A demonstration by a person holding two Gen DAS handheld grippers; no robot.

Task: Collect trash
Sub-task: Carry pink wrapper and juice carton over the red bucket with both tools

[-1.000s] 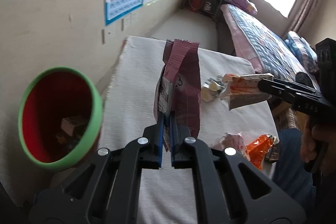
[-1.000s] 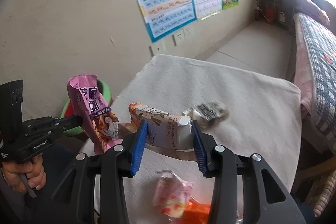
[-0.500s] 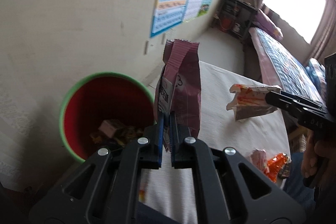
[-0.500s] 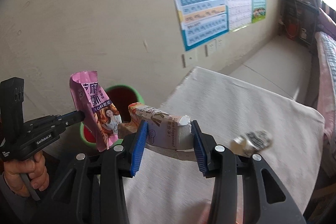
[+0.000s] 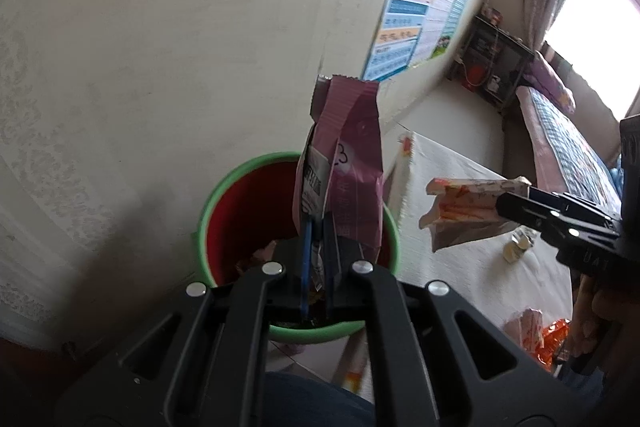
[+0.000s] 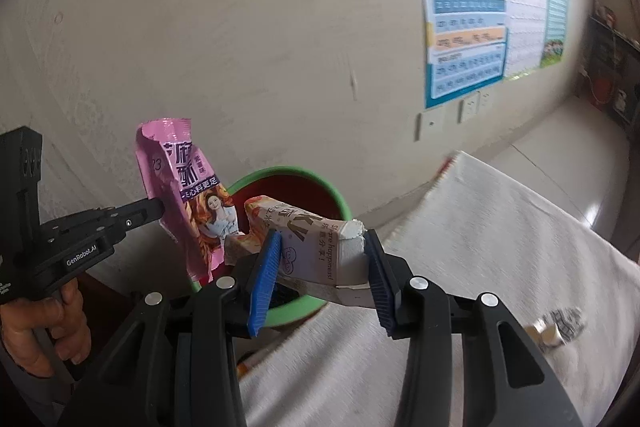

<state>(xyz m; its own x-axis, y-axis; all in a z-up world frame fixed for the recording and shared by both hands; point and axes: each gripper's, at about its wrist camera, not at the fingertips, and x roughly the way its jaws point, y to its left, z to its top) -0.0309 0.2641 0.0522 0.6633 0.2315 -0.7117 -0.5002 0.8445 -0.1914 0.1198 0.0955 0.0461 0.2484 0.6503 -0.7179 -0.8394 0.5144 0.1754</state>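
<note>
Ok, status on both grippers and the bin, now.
Left gripper shut on pink wrapper, above green-rimmed bin. Right gripper shut on carton, beside bin. Nothing blocking the opening.

Pink wrapper [image 5: 348,163], carton [image 6: 316,251] above bin [image 5: 224,211]

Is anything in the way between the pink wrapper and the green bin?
Nothing visible. The left tongs hold the pink wrapper right over the open green bin, with only loose trash at the bottom. The carton in the right tongs hangs beside it, not underneath.
</note>
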